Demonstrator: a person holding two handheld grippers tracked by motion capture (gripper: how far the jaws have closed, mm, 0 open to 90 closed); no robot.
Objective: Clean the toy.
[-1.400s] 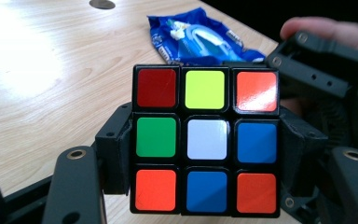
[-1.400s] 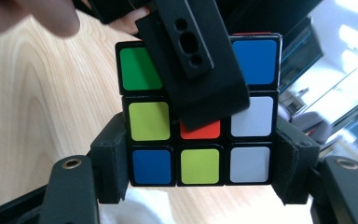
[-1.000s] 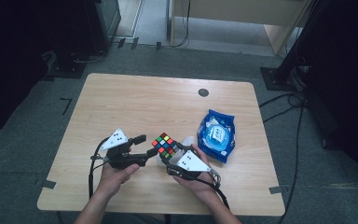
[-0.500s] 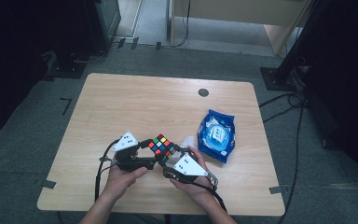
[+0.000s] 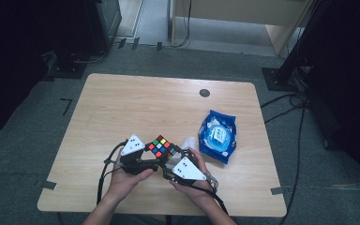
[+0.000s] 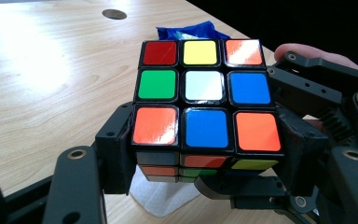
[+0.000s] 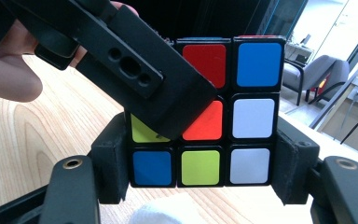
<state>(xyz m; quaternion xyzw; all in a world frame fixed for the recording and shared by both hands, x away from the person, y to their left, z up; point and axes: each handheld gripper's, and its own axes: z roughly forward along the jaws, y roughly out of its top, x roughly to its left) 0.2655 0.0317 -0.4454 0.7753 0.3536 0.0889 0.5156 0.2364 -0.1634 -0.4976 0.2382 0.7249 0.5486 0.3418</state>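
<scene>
A scrambled colour cube (image 5: 161, 146) is held just above the wooden table (image 5: 136, 103) near its front edge. My right gripper (image 5: 172, 158) is shut on the cube's lower layer (image 7: 200, 168), pads on both sides. My left gripper (image 5: 155, 158) comes in from the left; its jaws have just been closing with the cube (image 6: 205, 93) between them, and both pads now press its sides. In the right gripper view, one jaw of the left gripper (image 7: 130, 70) crosses the cube's face. The right gripper (image 6: 317, 93) appears at the cube's right in the left gripper view.
A blue packet (image 5: 218, 136) lies right of the cube. A white tissue (image 5: 187, 140) lies under the cube and hands. A dark round hole (image 5: 204, 93) sits at the table's far edge. Cables trail from both grippers toward the front edge.
My left gripper has moved right, up to the cube, and its jaws have closed onto it. The right gripper and cube have stayed in place.
</scene>
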